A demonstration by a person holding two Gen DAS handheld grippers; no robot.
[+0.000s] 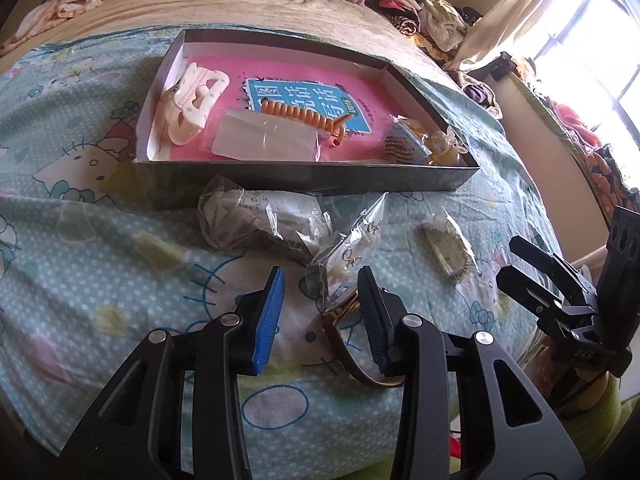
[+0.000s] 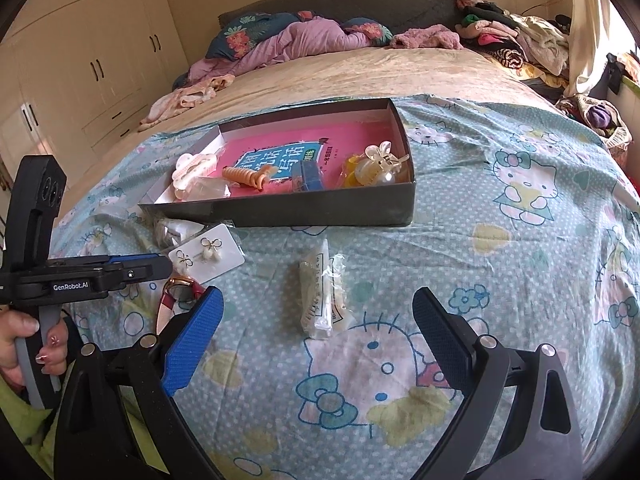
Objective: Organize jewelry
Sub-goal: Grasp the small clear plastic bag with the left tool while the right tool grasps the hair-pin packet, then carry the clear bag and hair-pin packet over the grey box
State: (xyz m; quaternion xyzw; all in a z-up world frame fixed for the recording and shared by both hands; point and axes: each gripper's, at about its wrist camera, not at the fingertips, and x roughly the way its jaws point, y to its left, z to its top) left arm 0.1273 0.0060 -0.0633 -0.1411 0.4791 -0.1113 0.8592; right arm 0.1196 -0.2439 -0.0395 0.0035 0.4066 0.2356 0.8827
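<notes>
A dark shallow box (image 1: 304,176) (image 2: 320,210) lies on the bed, holding a cream hair claw (image 1: 192,100), an orange spiral hair tie (image 1: 304,116), clear packets, a blue comb clip (image 1: 404,142) and a yellow bow clip (image 2: 376,166). In front of it lie a bagged earring card (image 1: 356,248) (image 2: 206,258), a crumpled bagged item (image 1: 260,220), a small bagged comb (image 1: 448,250) (image 2: 324,300) and a brown-strap watch (image 1: 344,332) (image 2: 180,292). My left gripper (image 1: 320,280) is open, over the earring bag and watch. My right gripper (image 2: 320,308) is open, near the bagged comb.
The bed has a Hello Kitty sheet (image 2: 520,208) over a beige cover (image 2: 360,68). Piled clothes (image 2: 512,44) and bedding (image 2: 288,40) lie at the head. Wardrobes (image 2: 80,60) stand on the left, a window (image 1: 592,32) on the right.
</notes>
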